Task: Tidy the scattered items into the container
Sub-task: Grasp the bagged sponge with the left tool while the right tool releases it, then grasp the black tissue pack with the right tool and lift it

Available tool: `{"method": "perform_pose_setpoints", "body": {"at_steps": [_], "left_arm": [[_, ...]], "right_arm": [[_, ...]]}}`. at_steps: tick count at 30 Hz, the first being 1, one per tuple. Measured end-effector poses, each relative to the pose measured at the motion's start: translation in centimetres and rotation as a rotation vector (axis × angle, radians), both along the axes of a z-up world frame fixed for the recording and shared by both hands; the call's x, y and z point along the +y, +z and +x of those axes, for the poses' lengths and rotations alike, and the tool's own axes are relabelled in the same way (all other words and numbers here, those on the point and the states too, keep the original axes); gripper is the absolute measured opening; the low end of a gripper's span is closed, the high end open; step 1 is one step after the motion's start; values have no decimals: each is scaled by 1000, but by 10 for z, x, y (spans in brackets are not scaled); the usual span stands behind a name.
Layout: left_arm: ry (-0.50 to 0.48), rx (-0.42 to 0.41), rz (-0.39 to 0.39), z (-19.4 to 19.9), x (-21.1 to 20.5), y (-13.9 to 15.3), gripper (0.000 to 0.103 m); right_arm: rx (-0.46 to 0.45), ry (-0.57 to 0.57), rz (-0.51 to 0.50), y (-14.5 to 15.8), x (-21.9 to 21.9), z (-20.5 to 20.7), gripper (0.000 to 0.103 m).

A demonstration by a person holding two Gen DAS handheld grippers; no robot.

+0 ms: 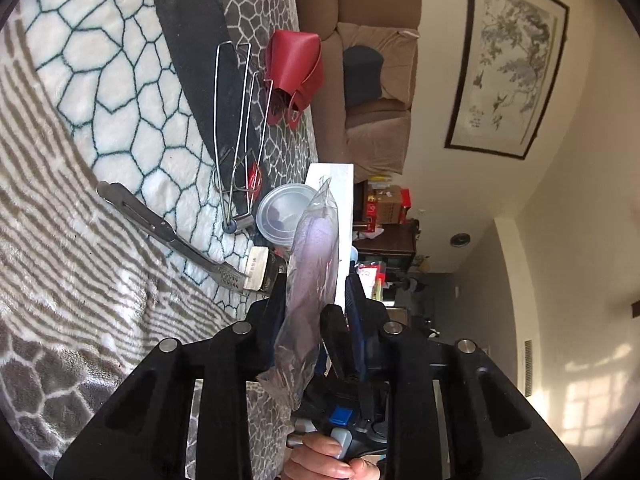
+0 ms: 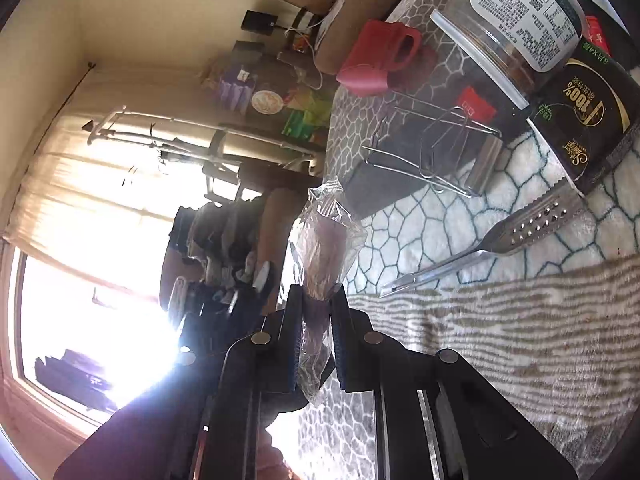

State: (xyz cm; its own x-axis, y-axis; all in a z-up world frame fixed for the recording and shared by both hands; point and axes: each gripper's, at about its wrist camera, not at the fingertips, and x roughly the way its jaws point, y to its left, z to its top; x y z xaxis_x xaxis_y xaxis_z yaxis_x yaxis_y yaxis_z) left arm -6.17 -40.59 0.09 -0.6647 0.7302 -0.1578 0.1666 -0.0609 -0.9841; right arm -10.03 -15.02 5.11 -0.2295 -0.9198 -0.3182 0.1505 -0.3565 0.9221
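Plastic crinkles between the fingers of both tools. The left hand-held gripper point(image 1: 316, 300) is clenched on a clear bag point(image 1: 310, 280) with something purple-grey inside, and the bag sticks up past the tips. The right hand-held gripper point(image 2: 318, 300) is clenched on a clear bag point(image 2: 326, 248) too, this one with something brownish in it. I cannot tell if it is one bag held at two ends or two bags.

Such a bag looks light, soft and slippery. It bends and can slide out, so I think it is best to pinch it low, where the filling is thick, not at the thin empty top.

The bag hangs in the air, above the patterned blanket point(image 1: 120, 80) on the counter.

The left view shows a clear tub point(image 1: 284, 212) lying just past the bag, metal tongs point(image 1: 168, 232), a wire rack point(image 1: 240, 128) and a red pouch point(image 1: 296, 72). The right view shows the things that the left one misses: a big clear jar point(image 2: 508, 28) with a label, a dark packet point(image 2: 588, 120) beside it, and a bright window point(image 2: 80, 240). Which one is the container, I cannot say for sure.
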Motion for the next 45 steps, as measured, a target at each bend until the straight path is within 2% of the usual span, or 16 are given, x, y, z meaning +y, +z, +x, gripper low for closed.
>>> {"method": "perform_pose_setpoints", "body": {"at_steps": [1,3,6,7,8,12,15,18,22,25,29,31,34,38,42,45], "left_arm": [[9,6,-3,-1,-1,1,14],[19,21,-9,-1,-4,4,14],[31,51,-12,-1,-6,10,14],[38,51,-26,-2,-7,12,14],[43,48,-59,0,-9,15,14],[49,67,-132,3,-12,30,14],[43,64,-162,2,-9,34,14],[33,62,-154,3,-7,33,14],[30,70,-157,8,-7,33,14],[31,75,-165,11,-8,33,14],[33,76,-167,11,-9,33,14],[31,78,-161,12,-10,33,14],[28,83,-159,12,-12,33,14],[30,84,-154,12,-16,34,14],[21,85,-156,11,-14,34,14],[3,88,-168,10,-9,35,14]], "right_arm": [[3,3,-2,0,-1,1,15],[26,12,24,5,-2,2,21],[120,6,139,23,1,6,40],[160,1,188,29,4,9,51],[204,-7,254,37,6,11,58],[449,-52,587,71,16,20,60],[545,-86,771,83,28,13,69],[558,-65,884,78,33,-4,70],[565,20,1035,55,14,-15,73],[541,90,1183,33,-6,-29,80],[455,99,1357,2,-18,-56,80],[379,94,1393,-13,-15,-69,81],[302,91,1356,-29,-8,-81,80],[336,64,1336,-27,-5,-78,76],[412,77,1316,-10,-5,-61,75],[440,91,1253,7,-5,-42,75]]}}
